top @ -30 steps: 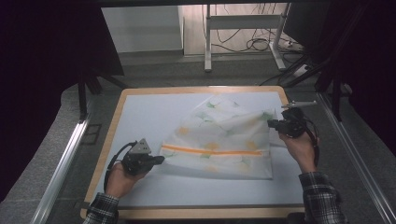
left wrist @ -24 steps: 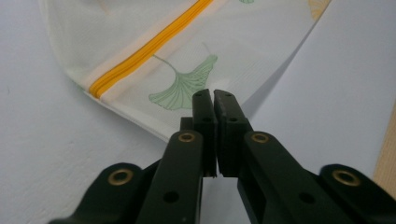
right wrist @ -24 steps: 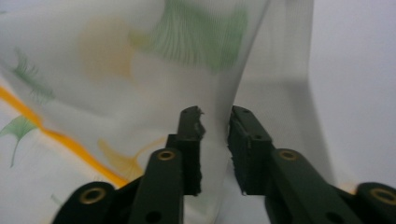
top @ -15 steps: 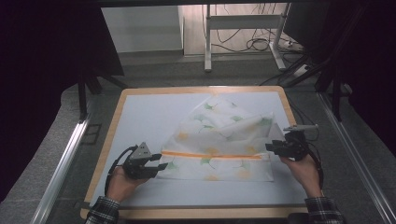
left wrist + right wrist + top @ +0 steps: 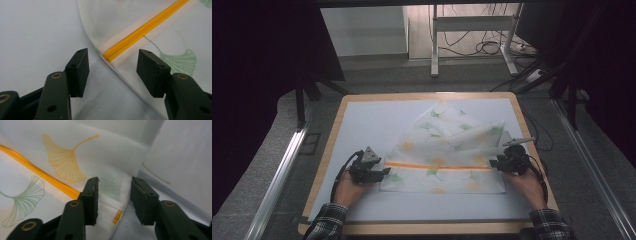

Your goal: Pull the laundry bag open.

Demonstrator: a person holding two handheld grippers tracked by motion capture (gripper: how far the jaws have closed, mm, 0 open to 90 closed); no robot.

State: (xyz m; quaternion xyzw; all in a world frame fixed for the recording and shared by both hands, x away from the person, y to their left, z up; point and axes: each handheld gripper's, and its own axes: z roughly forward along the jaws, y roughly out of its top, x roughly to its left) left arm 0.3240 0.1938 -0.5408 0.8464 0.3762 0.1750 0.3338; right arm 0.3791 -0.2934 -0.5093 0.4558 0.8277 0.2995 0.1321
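A white mesh bag printed with ginkgo leaves lies on the pale board, its orange zipper running straight across. My left gripper rests at the zipper's left end. Its jaws have just been opening and stand open around the zipper end without pressing it. My right gripper is at the zipper's right end. Its jaws have just been closing a little but stay open, with the bag's corner loose between the pads.
The board has a wooden rim. Metal rails run along the left and the right. A metal stand with cables is on the floor beyond. Bare board lies left of the bag and along the near edge.
Both hands came down toward the near side, the right one farthest. The lifted bag edge was laid flat, the zipper now lies straight, and both grippers have let go of it.
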